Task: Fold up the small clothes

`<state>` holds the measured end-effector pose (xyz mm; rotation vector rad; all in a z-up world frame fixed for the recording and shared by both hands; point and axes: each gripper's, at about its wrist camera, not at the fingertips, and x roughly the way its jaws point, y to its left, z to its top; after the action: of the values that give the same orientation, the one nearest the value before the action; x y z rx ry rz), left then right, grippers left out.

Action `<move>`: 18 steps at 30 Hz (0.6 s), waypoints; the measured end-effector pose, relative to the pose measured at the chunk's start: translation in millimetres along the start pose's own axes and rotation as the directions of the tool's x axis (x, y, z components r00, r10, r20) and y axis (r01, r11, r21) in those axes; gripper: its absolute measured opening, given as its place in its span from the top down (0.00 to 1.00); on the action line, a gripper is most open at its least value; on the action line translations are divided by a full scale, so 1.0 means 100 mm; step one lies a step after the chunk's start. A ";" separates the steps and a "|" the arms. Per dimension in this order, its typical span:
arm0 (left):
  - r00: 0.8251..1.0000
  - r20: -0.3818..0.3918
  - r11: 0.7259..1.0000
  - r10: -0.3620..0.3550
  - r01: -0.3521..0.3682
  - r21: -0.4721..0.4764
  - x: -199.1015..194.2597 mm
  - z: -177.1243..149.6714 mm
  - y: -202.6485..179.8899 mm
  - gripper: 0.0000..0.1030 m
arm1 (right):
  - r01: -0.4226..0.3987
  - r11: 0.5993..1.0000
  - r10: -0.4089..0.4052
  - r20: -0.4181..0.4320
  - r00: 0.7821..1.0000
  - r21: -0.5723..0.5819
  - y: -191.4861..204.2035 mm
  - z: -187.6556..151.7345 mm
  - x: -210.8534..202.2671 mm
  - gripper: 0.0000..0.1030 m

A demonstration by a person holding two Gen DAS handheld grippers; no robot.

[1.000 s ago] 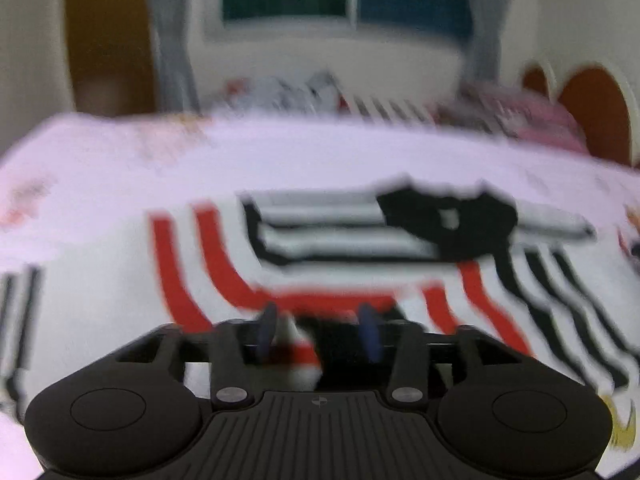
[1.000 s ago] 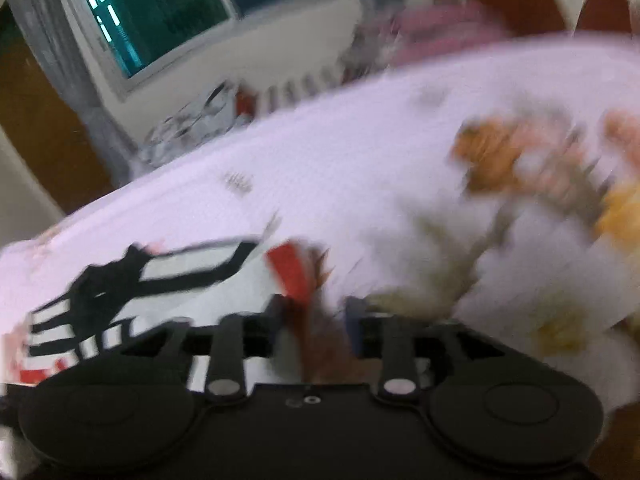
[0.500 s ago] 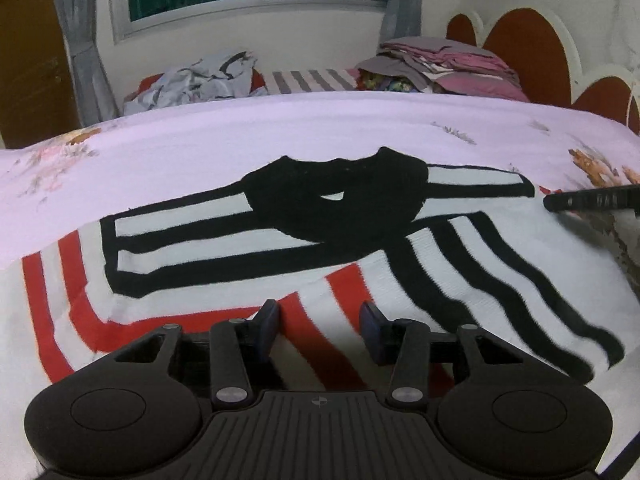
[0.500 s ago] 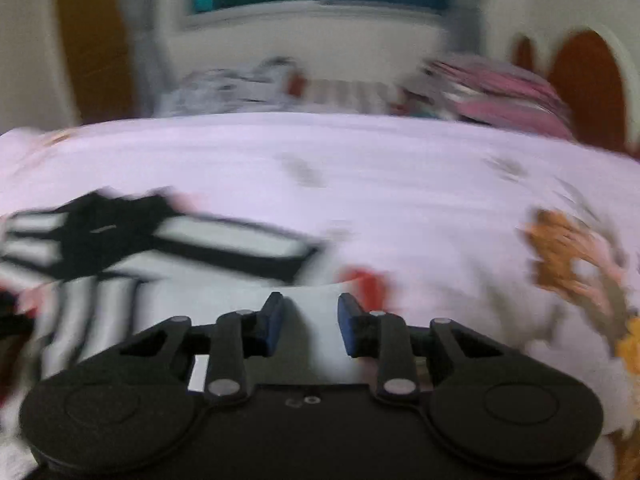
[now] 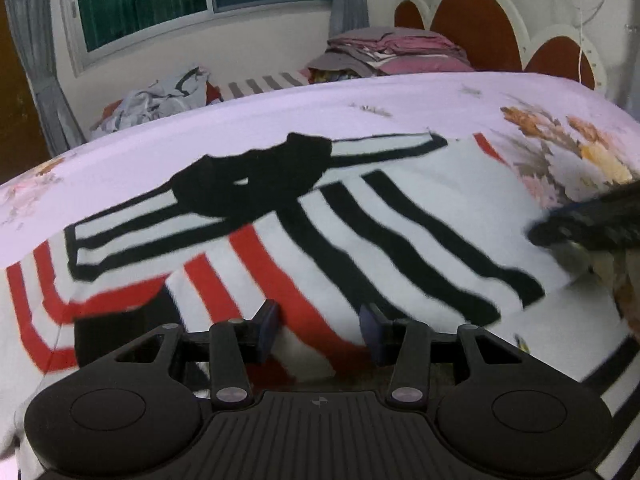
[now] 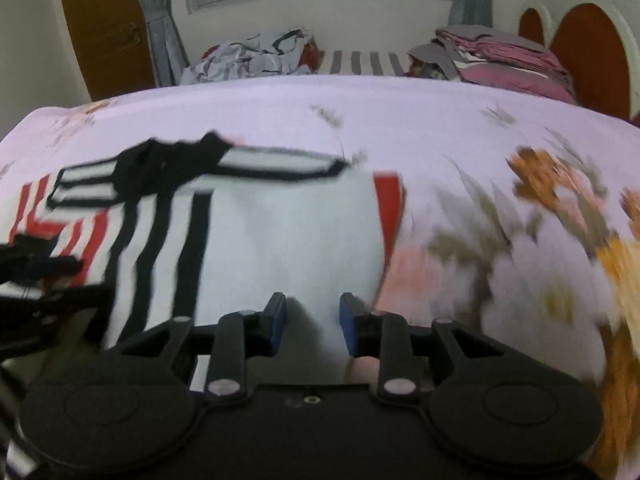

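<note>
Fabric fills the left wrist view: the striped sweater (image 5: 360, 216) lies on the lilac bedsheet (image 5: 280, 120) with its black collar toward the window and a black-striped sleeve now drawn across the red-striped body, further over than it lay half a second ago. The left gripper (image 5: 319, 330) hangs low over the red stripes near the lower edge of the garment; its fingers (image 5: 267, 322) stand apart, no wider than a moment ago, and cloth shows between them, though whether the pads press on it I cannot tell. At the right edge the other tool pokes in as a dark blur, closer to the sleeve end than before. In the right wrist view the right gripper (image 6: 313, 322) has swung from the flowered part of the sheet back over the plain white panel of the sweater; the red cuff lies just beyond it. Its fingers (image 6: 277, 316) had pinched nearly together half a second ago and are opening again now, with white cloth between them but a clear gap and no pinch visible. That reads as a release after placing the sleeve fold, so the next fold, probably bringing the bottom hem up toward the collar, would need a fresh grip.
</note>
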<state>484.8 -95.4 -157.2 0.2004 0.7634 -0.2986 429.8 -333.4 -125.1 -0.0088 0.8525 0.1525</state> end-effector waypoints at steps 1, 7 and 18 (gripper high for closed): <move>1.000 -0.003 1.000 -0.002 0.002 -0.006 -0.02 -0.01 0.02 0.55 | 0.017 1.000 -0.018 -0.013 1.000 -0.007 0.02 -0.07 -0.03 0.68; 0.999 0.033 0.998 0.031 -0.030 -0.046 -0.17 -0.05 0.23 0.55 | 0.054 0.998 -0.055 0.073 0.996 0.019 0.16 -0.16 -0.32 0.69; 0.992 0.089 0.988 0.092 -0.080 -0.132 -0.43 -0.25 0.74 0.53 | 0.087 0.996 -0.088 0.063 0.994 0.019 0.39 -0.17 -0.29 0.72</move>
<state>464.2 -10.7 -139.1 0.0969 0.6755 -0.1753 393.2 -299.8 -112.3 -0.0258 0.7881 0.0634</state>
